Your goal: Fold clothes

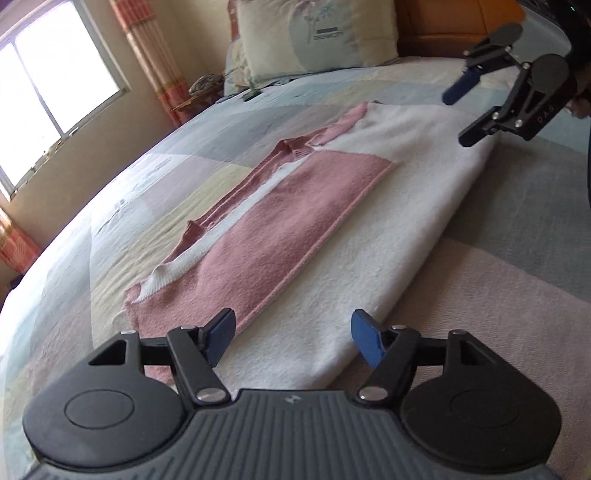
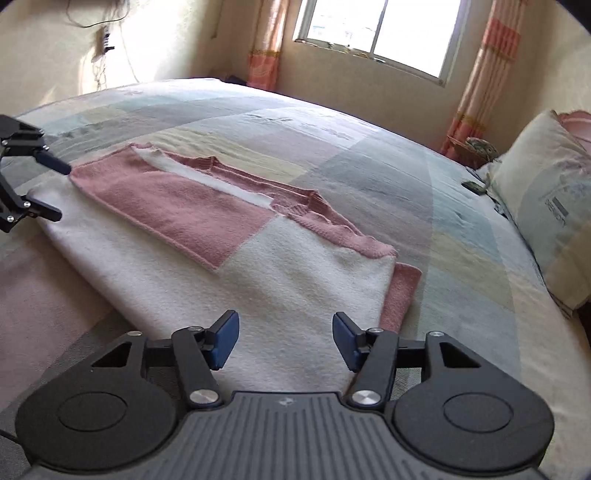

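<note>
A pink and white knit sweater [image 1: 295,229] lies flat on the bed, partly folded, with a pink sleeve laid lengthwise over the white body. The same sweater [image 2: 229,236] fills the middle of the right wrist view. My left gripper [image 1: 293,336] hovers open just above the sweater's near end, nothing between its blue pads. My right gripper [image 2: 286,338] is open above the white part at the opposite end. Each gripper shows in the other's view: the right one [image 1: 463,116] at the upper right, the left one [image 2: 57,192] at the left edge, both open.
The sweater rests on a patchwork quilt [image 1: 147,173] in pastel blocks. Pillows [image 1: 314,33] sit at the head of the bed [image 2: 554,206]. A window [image 2: 380,29] with striped curtains [image 2: 487,74] is beyond the bed. A small dark object [image 2: 474,187] lies near the pillows.
</note>
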### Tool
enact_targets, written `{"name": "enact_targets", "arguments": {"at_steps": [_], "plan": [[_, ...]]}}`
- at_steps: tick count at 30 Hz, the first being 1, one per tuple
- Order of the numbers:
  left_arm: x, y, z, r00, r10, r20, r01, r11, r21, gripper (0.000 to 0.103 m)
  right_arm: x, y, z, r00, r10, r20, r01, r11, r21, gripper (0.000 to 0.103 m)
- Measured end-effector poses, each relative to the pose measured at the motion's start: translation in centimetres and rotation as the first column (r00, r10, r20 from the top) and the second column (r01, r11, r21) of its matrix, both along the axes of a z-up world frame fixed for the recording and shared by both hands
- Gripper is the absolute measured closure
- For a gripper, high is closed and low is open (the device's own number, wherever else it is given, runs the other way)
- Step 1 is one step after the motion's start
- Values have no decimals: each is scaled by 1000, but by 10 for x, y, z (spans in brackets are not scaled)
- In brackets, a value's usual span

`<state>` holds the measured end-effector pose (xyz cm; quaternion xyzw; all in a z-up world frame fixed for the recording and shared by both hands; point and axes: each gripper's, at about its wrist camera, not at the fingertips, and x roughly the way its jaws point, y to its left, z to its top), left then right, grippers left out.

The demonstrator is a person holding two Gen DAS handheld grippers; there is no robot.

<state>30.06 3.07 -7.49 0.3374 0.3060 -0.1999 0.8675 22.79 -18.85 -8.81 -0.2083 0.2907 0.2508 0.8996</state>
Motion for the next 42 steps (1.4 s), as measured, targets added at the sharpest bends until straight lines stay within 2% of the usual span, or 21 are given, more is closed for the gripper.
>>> {"name": "enact_targets", "arguments": {"at_steps": [1,2,4,5,7,11,14,15,19,21,26,31,35,38,41,42], "plan": [[-7,-14,-7,998,-51,26,48,995,92,31,-6,16,-2,999,51,11,-51,998,-33,26],[-15,-28,-16,993,-105,51,93,976,195,31,-10,29,-7,996,88,20,-86,994,-72,24],[-30,-46,-34,973,-195,120,139,919,369,31,-20,53,-18,987,156,40,-148,975,-164,24],[-34,-50,-38,964,-224,141,147,898,416,31,-25,64,-27,981,183,60,-164,957,-239,24],[-33,-58,-40,958,-241,154,147,877,458,30,-32,81,-42,967,234,105,-183,916,-357,24],[-23,-73,-43,943,-283,175,162,851,500,30,-29,110,-50,941,283,184,-182,885,-429,24],[-17,-74,-44,939,-294,179,167,843,511,29,-25,127,-57,915,336,222,-193,850,-490,24],[-16,-70,-43,941,-286,182,156,842,516,28,-24,122,-58,915,334,228,-182,844,-505,23],[-20,-40,-53,953,-238,187,81,797,598,28,-19,101,-60,911,324,254,-133,816,-562,19],[-21,-24,-51,967,-179,183,39,811,584,28,-17,90,-60,909,319,268,-107,801,-590,19],[-15,-20,-53,972,-129,196,-18,791,612,27,-9,60,-67,922,262,284,-21,768,-640,19],[2,-58,-58,960,-188,208,18,782,623,28,1,84,-68,916,263,304,-27,795,-606,19],[11,-55,-59,959,-193,208,18,773,634,26,14,99,-71,906,284,314,-43,799,-600,19],[14,-32,-67,966,-148,212,-43,716,697,27,27,79,-71,922,239,306,-13,808,-590,18],[14,-28,-69,968,-132,215,-62,701,711,29,38,49,-74,938,155,311,61,806,-588,15],[14,-33,-72,966,-151,210,-54,679,732,30,41,44,-74,942,136,308,71,815,-575,15]]}}
